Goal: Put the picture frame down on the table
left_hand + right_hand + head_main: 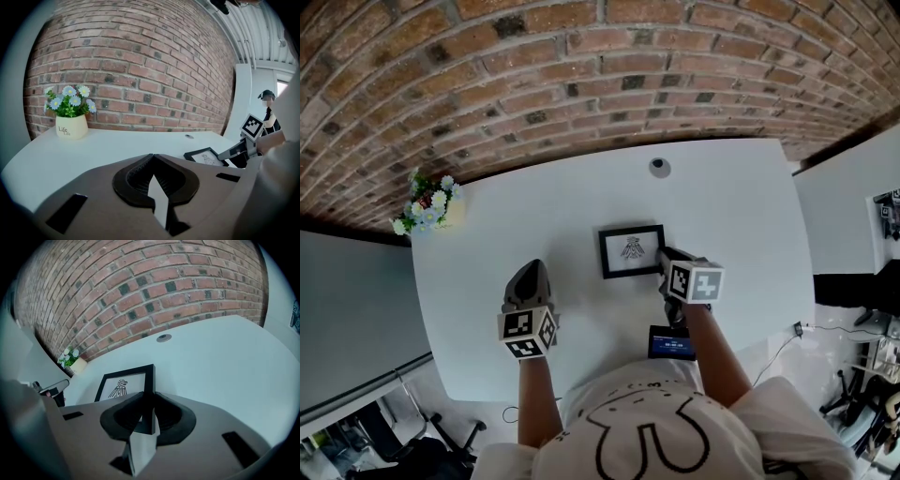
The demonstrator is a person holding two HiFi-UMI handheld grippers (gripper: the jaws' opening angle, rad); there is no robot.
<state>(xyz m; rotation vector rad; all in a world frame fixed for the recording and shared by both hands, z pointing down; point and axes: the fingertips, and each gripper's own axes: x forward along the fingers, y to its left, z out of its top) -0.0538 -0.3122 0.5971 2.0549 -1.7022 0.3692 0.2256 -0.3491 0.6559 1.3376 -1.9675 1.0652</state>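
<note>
Near the middle of the white rectangular table (741, 216), the small black-framed picture frame with a bird-like ink drawing (631, 250) lies flat or very nearly so, face up. Whether its gripped side already rests on the surface cannot be told from these views. The right gripper (666, 257) has its jaws closed on the frame's right-hand rail, and its own view shows the dark rail pinched between the two pads near the lower corner. The left gripper (532, 269) hovers over bare tabletop well apart from the frame, with its jaws drawn together at the tips and nothing between them. A cream ceramic pot of blue and white flowers (431, 208) stands at the far left corner by the red brick wall (581, 75), clear of the work. The frame looks light and stiff, but its front is probably glazed, so it is likely fragile and would not take a drop or a twist well. Its smooth, narrow moulding may slip under a one-sided pinch, so a hold on the rail rather than on the glass seems the safe choice, with the release coming only once the frame is fully supported.
</note>
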